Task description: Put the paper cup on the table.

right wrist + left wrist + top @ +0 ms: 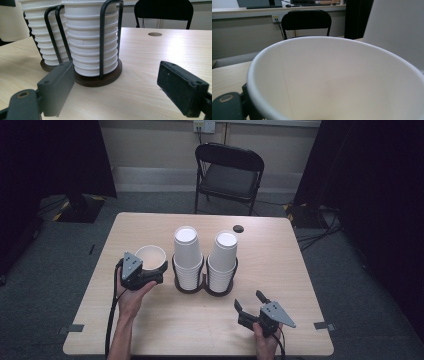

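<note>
A single white paper cup (150,255) stands upright with its mouth up on the left half of the table, and its inside (337,82) looms close in the left gripper view. My left gripper (154,268) reaches around its near side with the jaws wide; one jaw sits just beside the cup wall, so I read it as open. Two tall stacks of upturned white cups (187,255) (223,260) stand in a dark wire holder (204,289) at the table's middle. My right gripper (248,300) rests open and empty near the front right, its jaws (117,77) facing the nearer stack (91,42).
A black folding chair (230,172) stands behind the light wooden table (280,270). A round cable hole (238,228) lies near the far edge. Dark curtains hang on both sides, and cables run over the floor at the right.
</note>
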`<state>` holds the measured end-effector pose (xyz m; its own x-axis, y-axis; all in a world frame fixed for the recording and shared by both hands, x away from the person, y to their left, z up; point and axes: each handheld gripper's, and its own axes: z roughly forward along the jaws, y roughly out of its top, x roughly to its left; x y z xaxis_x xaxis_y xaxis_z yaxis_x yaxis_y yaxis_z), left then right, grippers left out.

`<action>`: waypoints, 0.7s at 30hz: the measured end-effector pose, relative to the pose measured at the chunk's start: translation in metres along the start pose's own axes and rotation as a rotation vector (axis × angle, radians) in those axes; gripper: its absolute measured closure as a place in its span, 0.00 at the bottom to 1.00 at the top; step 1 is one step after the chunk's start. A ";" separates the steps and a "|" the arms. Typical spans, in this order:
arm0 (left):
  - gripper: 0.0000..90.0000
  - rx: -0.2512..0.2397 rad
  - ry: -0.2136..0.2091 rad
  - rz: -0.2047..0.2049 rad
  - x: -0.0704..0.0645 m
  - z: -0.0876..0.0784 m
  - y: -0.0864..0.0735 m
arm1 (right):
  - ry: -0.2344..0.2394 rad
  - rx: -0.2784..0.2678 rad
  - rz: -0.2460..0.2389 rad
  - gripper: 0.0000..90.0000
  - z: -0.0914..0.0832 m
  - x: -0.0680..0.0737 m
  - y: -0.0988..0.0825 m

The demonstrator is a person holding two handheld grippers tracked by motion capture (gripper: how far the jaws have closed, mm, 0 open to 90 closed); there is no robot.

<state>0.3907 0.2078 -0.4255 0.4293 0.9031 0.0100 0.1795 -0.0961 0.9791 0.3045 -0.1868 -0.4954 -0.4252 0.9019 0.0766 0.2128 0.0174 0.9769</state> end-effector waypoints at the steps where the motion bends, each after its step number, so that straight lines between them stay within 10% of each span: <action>1: 0.10 -0.013 -0.005 -0.022 0.003 0.003 0.000 | 0.001 0.001 0.000 0.15 0.000 0.000 0.000; 21: 0.10 0.021 0.013 -0.057 0.020 0.050 -0.017 | -0.002 0.006 0.002 0.15 -0.001 0.000 0.000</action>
<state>0.4401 0.2065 -0.4518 0.4065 0.9126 -0.0433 0.2223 -0.0528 0.9736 0.3037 -0.1866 -0.4953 -0.4230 0.9028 0.0779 0.2190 0.0184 0.9755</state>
